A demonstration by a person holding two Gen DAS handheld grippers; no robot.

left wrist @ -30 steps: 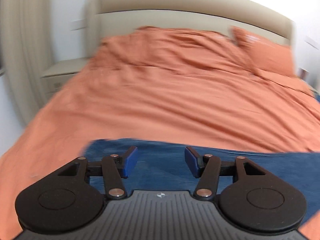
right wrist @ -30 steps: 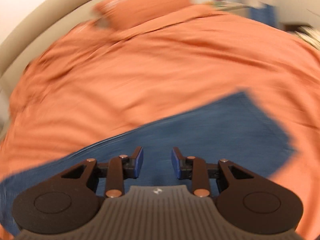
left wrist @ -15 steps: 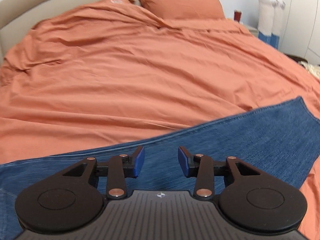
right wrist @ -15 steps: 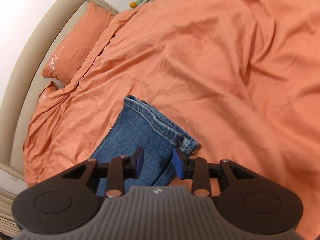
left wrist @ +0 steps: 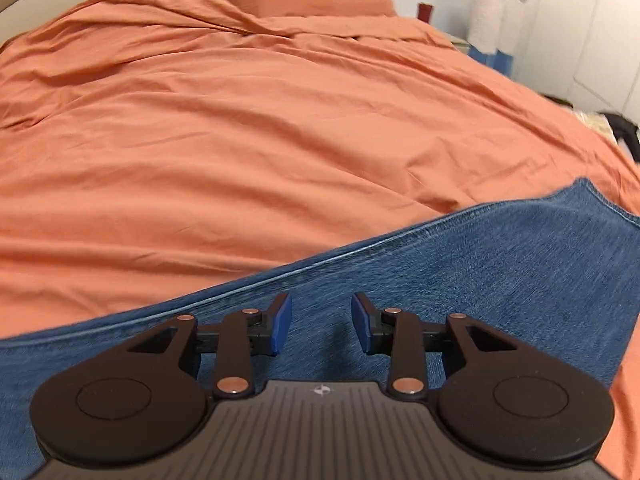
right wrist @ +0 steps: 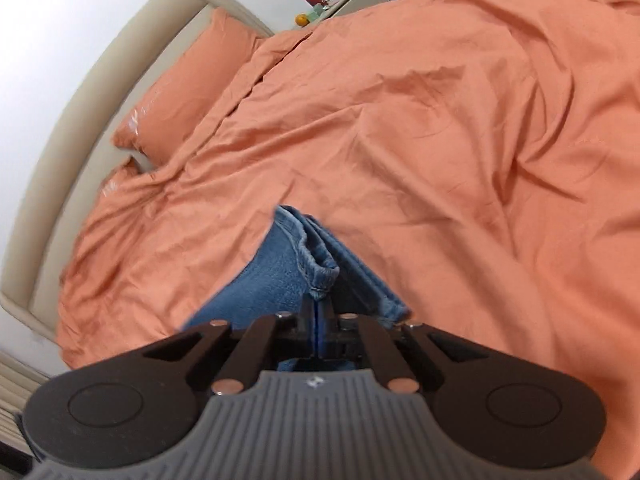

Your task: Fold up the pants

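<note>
Denim pants [left wrist: 480, 280] on orange bedding [left wrist: 240, 140], left tool [left wrist: 321, 322] spread — right tool [right wrist: 319, 322] pinching hem

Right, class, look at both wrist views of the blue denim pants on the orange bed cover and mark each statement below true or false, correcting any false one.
1. The right gripper is shut on the hem of the blue denim pants. True.
2. The left gripper is clamped on the pants. False: its fingers stand apart, holding nothing.
3. The pants lie on an orange bed cover. True.
4. The pillow by the beige headboard is white. False: it is orange.
5. The left gripper hangs over blue denim. True.
</note>
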